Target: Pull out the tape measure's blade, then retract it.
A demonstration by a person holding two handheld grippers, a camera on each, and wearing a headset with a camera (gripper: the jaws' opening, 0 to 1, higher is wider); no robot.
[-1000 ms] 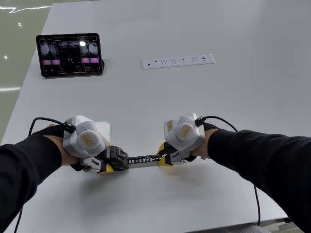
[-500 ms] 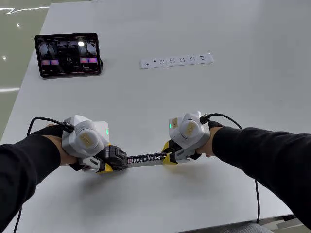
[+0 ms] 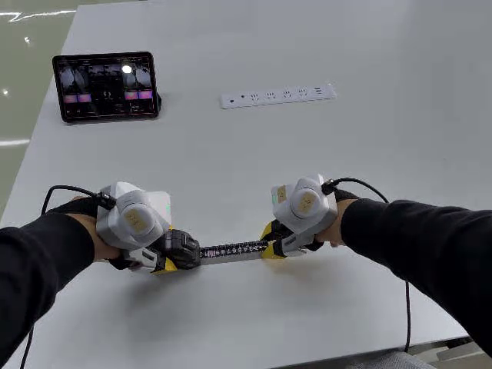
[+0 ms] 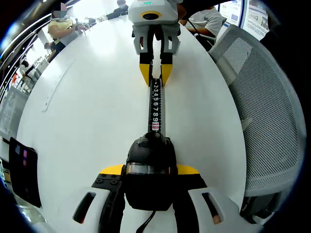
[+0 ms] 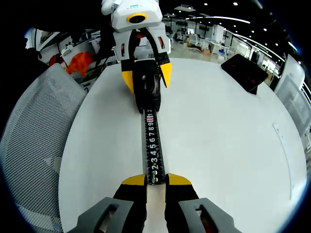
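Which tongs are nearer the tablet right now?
Left. The left tongs, holding the tape measure case, are on the tablet's side; the right tongs, pinching the blade, are farther across.

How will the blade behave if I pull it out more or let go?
The blade runs straight from the case in the left gripper to the right gripper, so this short length seems stiff; longer, it may sag. Only its tip is pinched, so it could slip and likely snap back.

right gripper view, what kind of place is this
Probably an open-plan office or lab workspace: a long white table with a power strip and tablet, a mesh office chair beside it, and rows of ceiling lights over more desks behind.
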